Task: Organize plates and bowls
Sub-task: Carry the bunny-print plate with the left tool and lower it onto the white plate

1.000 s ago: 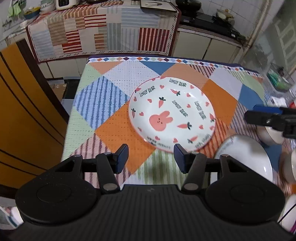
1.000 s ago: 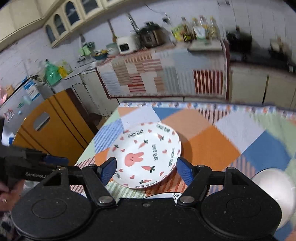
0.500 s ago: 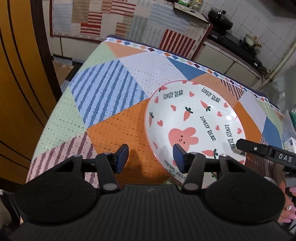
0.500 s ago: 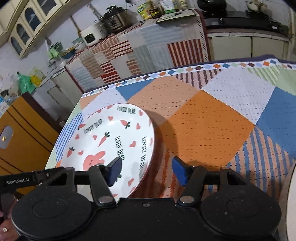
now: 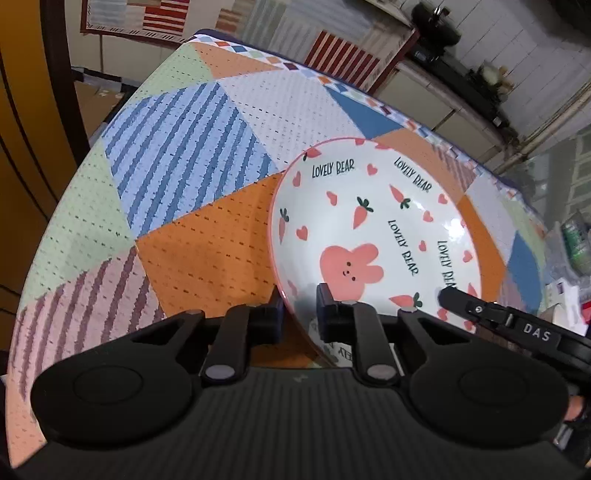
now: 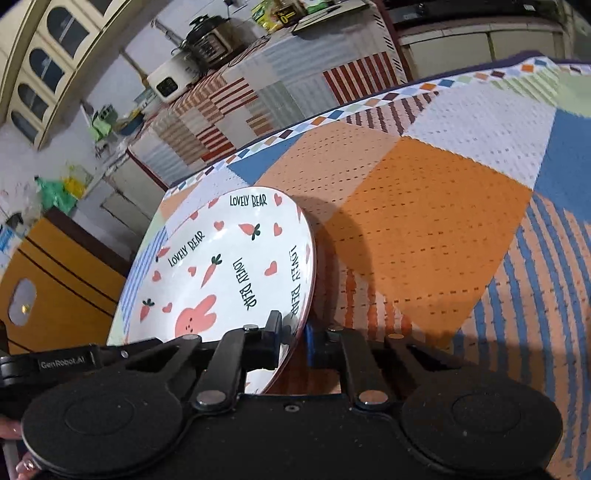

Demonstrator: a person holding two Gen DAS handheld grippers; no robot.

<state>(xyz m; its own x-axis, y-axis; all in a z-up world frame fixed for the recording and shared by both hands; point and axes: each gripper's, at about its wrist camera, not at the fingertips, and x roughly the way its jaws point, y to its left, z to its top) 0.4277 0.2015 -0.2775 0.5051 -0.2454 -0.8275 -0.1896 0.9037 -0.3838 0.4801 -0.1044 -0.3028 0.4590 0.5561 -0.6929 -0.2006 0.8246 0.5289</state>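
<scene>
A patchwork tablecloth point(image 5: 192, 236) is bearing the rabbit-print plate point(image 5: 373, 236) (lettered "LOVELY BEAR"). The left gripper point(image 5: 299, 314) and right gripper point(image 6: 293, 341), jaws having just been closing, are each pinching its near rim at opposite sides.

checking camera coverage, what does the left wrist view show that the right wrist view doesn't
Only the left wrist view: the plate's left rim clamped by the left gripper, and the black pot on the counter.

Only the right wrist view: the right gripper clamped on the plate's right rim, the rice cooker, the arched cabinet doors.

Both: the bunny plate, the patchwork tablecloth, and each view catches the other gripper reaching in. Both jaws have just closed onto the rim.
</scene>
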